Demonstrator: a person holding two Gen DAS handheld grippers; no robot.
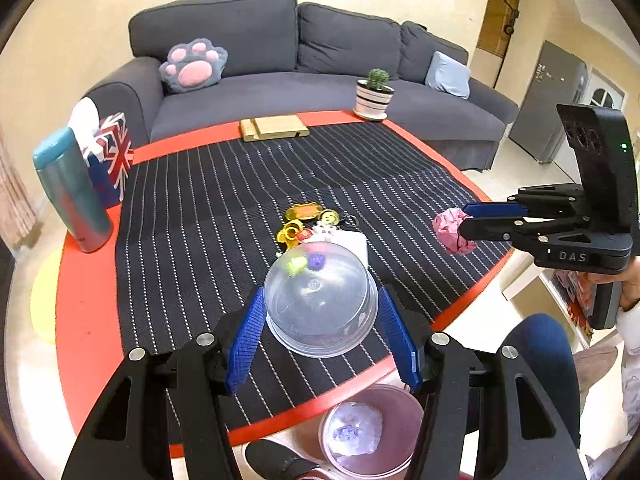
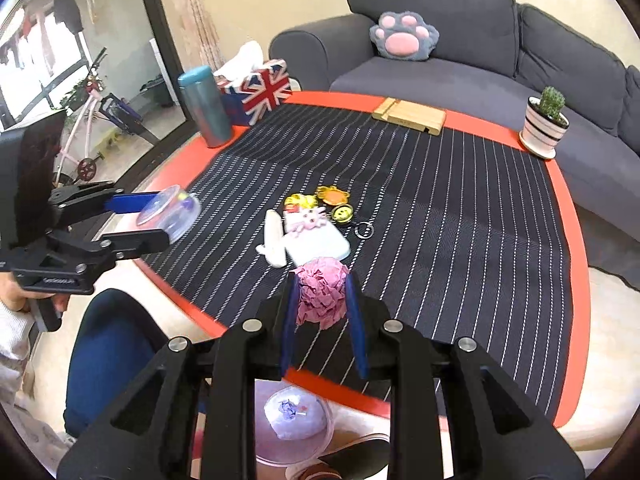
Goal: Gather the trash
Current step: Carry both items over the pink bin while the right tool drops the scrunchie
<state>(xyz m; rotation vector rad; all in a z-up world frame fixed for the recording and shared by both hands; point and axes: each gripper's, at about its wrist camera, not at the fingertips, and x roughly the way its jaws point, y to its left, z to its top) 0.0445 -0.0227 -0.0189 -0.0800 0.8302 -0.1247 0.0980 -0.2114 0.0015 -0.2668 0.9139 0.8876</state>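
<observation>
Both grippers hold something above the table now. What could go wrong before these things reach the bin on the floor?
1. The clear plastic dome lid is smooth and round between the left gripper jaws; it may slip out.
2. The crumpled pink paper ball in the right gripper is soft and could fall short of the pink trash bin, which lies partly under the red table edge.
3. A dropped item may hit the yellow keychain charms.

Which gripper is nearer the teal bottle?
Left. The left gripper, holding the clear dome, sits on the teal bottle side; the right gripper is across the table.
</observation>
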